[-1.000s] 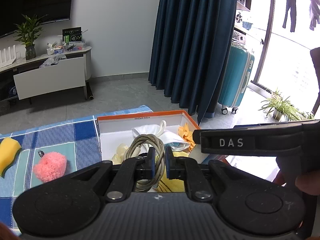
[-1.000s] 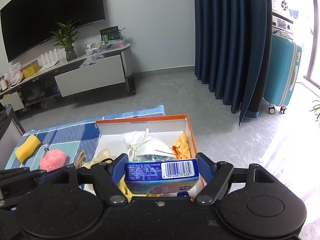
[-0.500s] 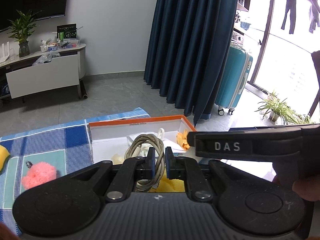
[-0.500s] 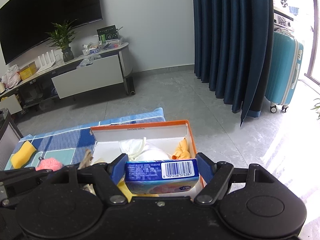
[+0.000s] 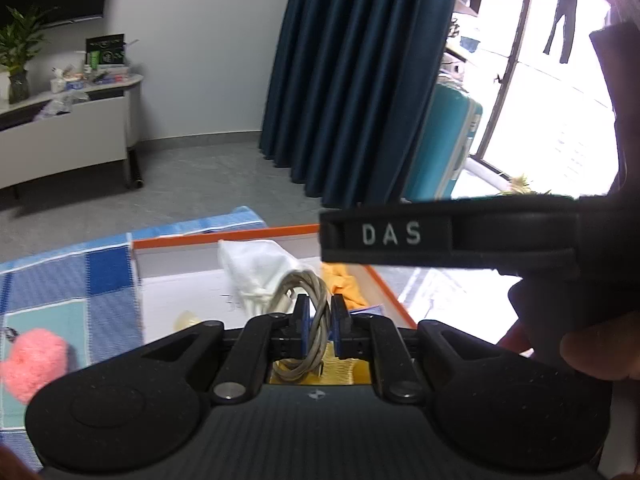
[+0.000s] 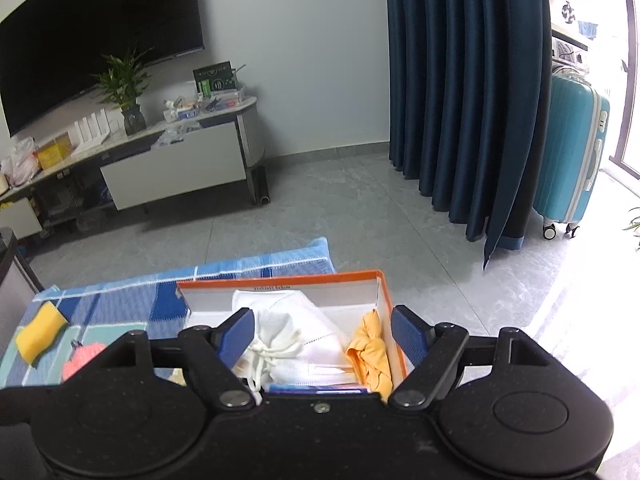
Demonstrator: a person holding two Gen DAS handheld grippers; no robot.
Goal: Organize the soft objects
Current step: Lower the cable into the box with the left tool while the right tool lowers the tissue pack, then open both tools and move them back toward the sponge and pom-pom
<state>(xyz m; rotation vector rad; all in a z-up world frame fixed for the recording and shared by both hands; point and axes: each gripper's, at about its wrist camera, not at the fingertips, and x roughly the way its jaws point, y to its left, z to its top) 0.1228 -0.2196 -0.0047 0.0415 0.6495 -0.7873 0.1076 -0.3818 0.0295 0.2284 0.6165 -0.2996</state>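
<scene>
already half filled, the orange-rimmed box (image 6: 383, 300) sat on a blue checked cloth (image 6: 120, 300) over the tabletop, holding a white drawstring pouch (image 6: 280, 332), a crumpled yellow cloth (image 6: 370, 354) and, at its near edge, a blue packet (image 6: 318, 389) only partly visible below the right tongs (image 6: 322, 334). those tongs stood wide apart with nothing pressed between the pads, poised above the box. the left tongs (image 5: 319, 322) were pinched closed on a coiled grey cable (image 5: 308, 308), carried over the box's near end, with the right tool's dark arm crossing the view just beyond. whether the coil touched the contents below could not be told. a pale yellowish item (image 5: 185, 319) also lay inside the box, too blurred to name. outside it, a pink pompom (image 5: 34, 362) and a yellow sponge (image 6: 40, 330) remained on the cloth, well apart from the box. by this showing, the sorting looked more than half done: the cable seemed about to be dropped in, and the pompom and sponge were likely the last pieces left to collect.
</scene>
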